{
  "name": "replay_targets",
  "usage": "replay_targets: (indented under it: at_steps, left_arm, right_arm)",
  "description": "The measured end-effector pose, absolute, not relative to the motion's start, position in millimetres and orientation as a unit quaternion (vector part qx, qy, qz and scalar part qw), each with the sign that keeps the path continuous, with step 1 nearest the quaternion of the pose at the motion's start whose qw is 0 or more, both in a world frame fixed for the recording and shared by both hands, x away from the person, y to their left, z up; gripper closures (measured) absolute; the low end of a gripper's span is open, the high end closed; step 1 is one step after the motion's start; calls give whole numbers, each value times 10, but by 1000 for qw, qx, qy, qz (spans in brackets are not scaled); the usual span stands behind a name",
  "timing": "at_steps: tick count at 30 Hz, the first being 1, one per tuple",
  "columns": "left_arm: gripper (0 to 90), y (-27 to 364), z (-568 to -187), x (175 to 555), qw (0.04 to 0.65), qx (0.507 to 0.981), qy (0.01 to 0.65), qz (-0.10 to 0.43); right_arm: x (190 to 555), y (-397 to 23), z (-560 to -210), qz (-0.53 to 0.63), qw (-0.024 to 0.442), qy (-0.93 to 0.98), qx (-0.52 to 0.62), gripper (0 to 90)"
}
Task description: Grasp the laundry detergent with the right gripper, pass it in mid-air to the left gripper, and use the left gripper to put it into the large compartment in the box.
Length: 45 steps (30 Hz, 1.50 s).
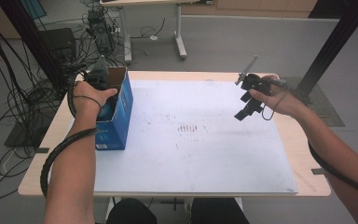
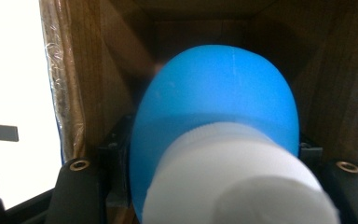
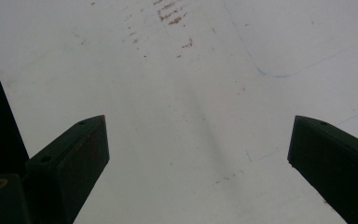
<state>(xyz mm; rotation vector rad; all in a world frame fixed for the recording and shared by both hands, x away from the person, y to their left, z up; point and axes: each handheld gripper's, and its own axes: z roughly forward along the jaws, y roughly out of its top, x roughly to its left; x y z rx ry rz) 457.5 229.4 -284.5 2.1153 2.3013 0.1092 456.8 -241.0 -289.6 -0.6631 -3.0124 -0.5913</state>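
A blue cardboard box (image 1: 119, 114) stands open-topped at the table's left. My left gripper (image 1: 103, 95) reaches down into it. In the left gripper view a blue bottle (image 2: 214, 112) with a white cap (image 2: 233, 182) sits between the black jaws, inside the brown box walls (image 2: 84, 84); the jaws are shut on it. My right gripper (image 1: 247, 109) hovers above the white sheet (image 1: 191, 140) at the right. In the right gripper view its fingers (image 3: 70, 158) stand wide apart with nothing between them (image 3: 198, 135).
The white sheet bears faint red-brown marks (image 1: 186, 127) near its middle. The wooden table edge (image 1: 303, 154) shows beyond the sheet. A dark post (image 1: 331, 46) rises at the far right, and cables (image 1: 9, 93) lie on the floor to the left.
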Motion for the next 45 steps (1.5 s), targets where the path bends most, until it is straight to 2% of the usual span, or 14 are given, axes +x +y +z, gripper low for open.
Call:
replay_targets:
  at_steps: [45]
  left_arm:
    - [360, 2261, -2848, 4571, 5, 677, 735, 39]
  right_arm:
    - [4546, -2411, -2821, -188, -7, -960, -209, 53]
